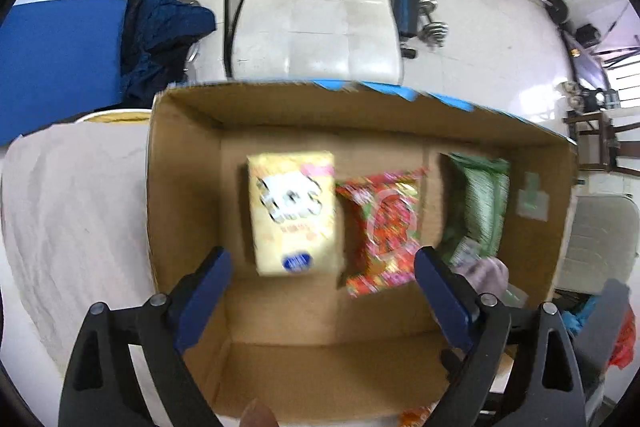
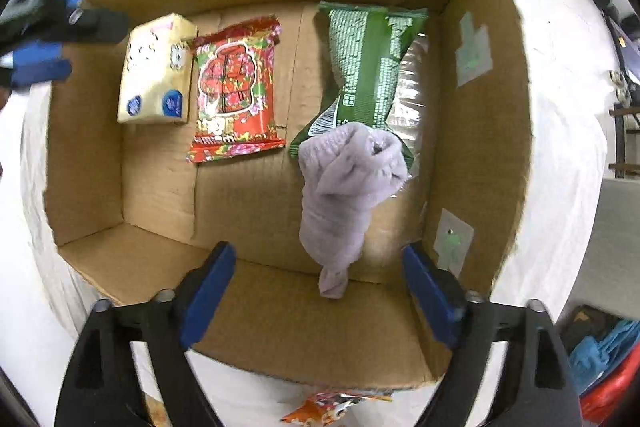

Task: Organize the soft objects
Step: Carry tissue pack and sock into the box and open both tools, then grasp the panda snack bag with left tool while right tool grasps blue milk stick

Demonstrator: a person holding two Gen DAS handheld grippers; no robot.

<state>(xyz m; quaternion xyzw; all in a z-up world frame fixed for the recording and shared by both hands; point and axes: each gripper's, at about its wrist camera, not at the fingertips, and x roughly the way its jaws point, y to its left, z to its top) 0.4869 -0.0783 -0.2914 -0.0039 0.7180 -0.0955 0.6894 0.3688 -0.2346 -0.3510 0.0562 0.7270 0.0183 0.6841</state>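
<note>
The lilac sock (image 2: 344,195) lies in the cardboard box (image 2: 492,163), its bunched cuff resting on the lower end of the green packet (image 2: 368,67) and its toe trailing toward six o'clock across the bare floor of the box. At about ten o'clock from it sits the red snack packet (image 2: 236,87), and just beyond that, touching or nearly so, the yellow tissue pack (image 2: 156,71). The right claw (image 2: 318,291) hangs over the sock's toe end with its jaws spread wide and nothing pressed between them; the left claw (image 1: 322,291) is likewise released, poised above the tissue pack (image 1: 294,211) and the red snack packet (image 1: 382,227). Judging from this, the placing step is all but done, and finishing it well likely means lifting both claws straight up so no pad snags the sock's knit or nudges the packets. The sock could be tidier: drawing it toward six o'clock, off the green packet, would give each item its own patch. A further orange wrapper (image 2: 336,407) waits outside the box at six o'clock, on the white table (image 2: 256,399).
</note>
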